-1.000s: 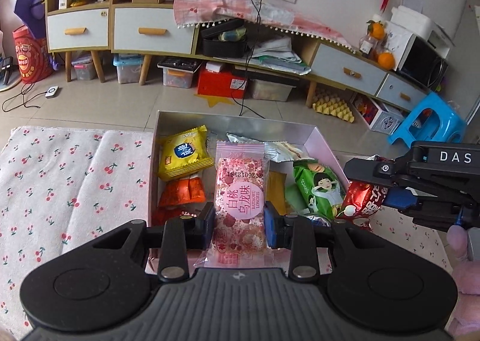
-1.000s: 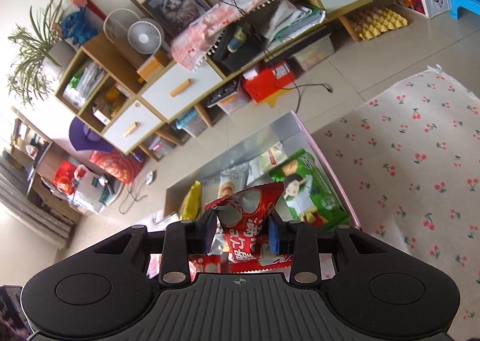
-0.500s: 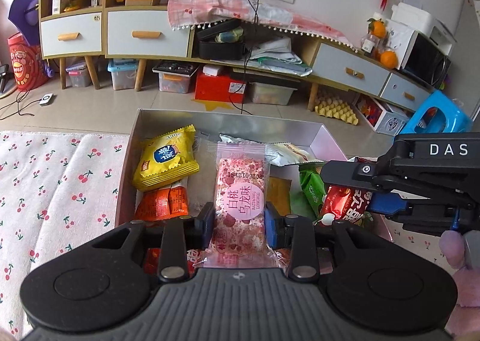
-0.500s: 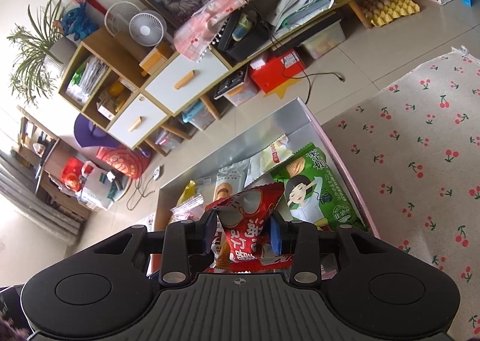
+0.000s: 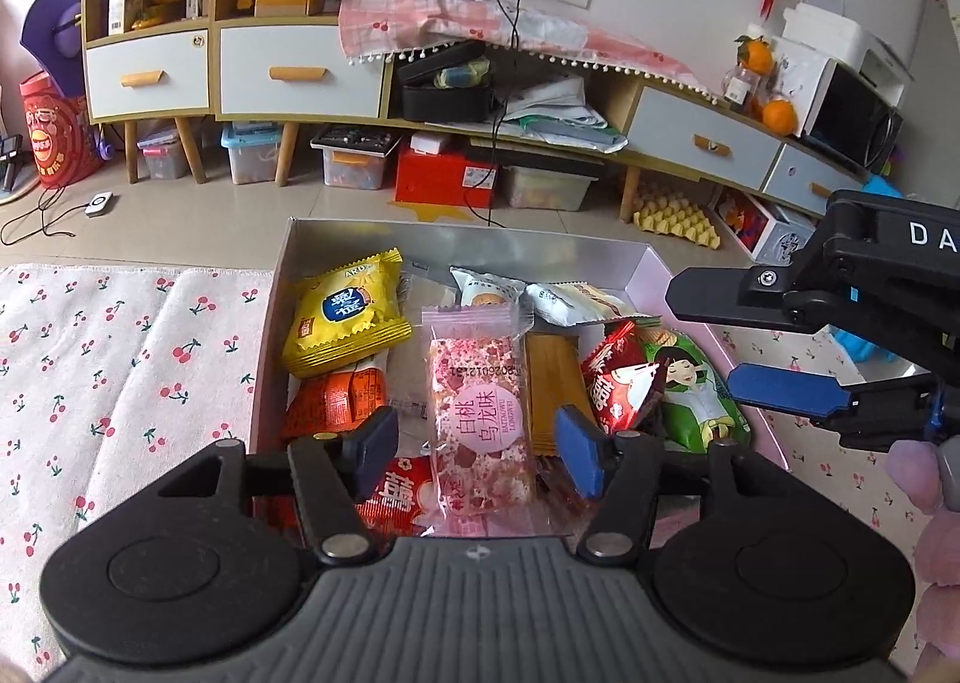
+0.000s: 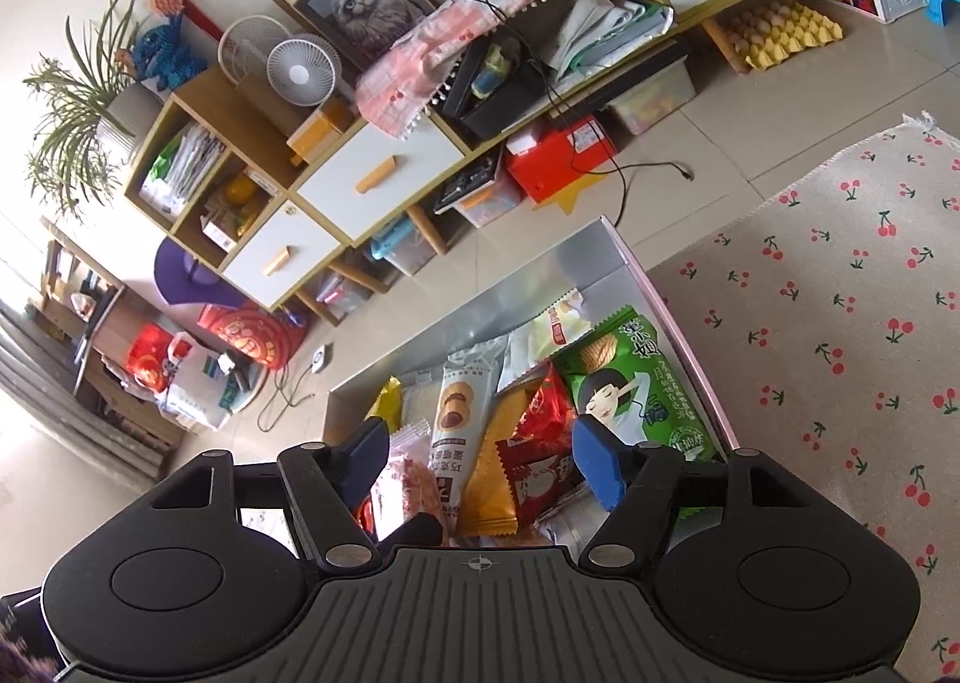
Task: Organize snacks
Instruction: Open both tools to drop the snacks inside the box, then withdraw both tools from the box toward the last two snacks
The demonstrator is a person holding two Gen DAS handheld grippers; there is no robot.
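Two packets have just been let go: both grippers were clamped a second ago and their jaws are opening now. The left gripper (image 5: pixel 477 446) stands spread around the pink peach bar (image 5: pixel 480 413), pads clear of it, the bar lying in the silver box (image 5: pixel 468 242). The right gripper (image 6: pixel 480 458) has released the red packet (image 6: pixel 540 461), which rests beside the green bag (image 6: pixel 630 389). Both snacks look delivered; I'd guess the hands go for more.
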